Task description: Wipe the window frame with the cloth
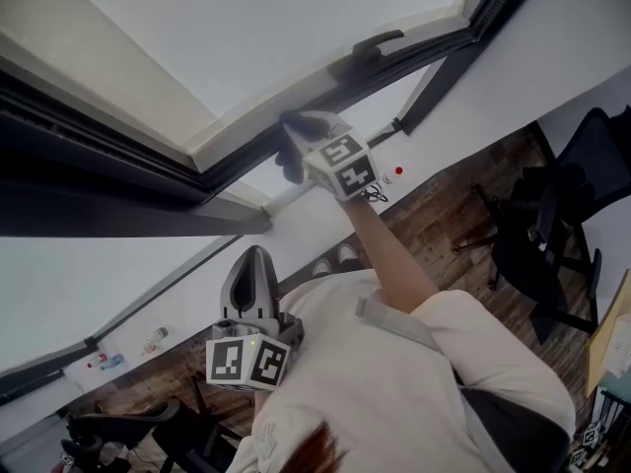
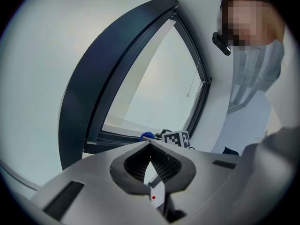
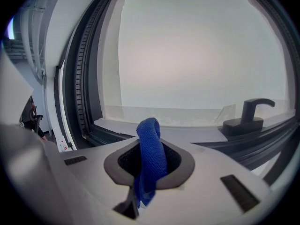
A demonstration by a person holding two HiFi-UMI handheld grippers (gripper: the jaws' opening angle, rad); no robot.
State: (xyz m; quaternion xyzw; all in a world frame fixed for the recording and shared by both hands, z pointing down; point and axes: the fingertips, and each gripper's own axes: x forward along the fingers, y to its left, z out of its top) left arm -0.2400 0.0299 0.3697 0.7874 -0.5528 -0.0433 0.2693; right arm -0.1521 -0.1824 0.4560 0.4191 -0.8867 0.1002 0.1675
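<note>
1. Pinching a blue woven cloth (image 3: 149, 137) between its clamped jaws, the right gripper (image 3: 150, 172) points at the window, and the cloth's folded end sticks up past the jaw tips
2. Just ahead of it runs the dark metal window frame (image 3: 75, 88), with a black lever handle (image 3: 251, 112) off to its right
3. The left gripper (image 2: 151, 165) hangs lower, well apart from the frame, its jaws pressed together with nothing between them
</note>
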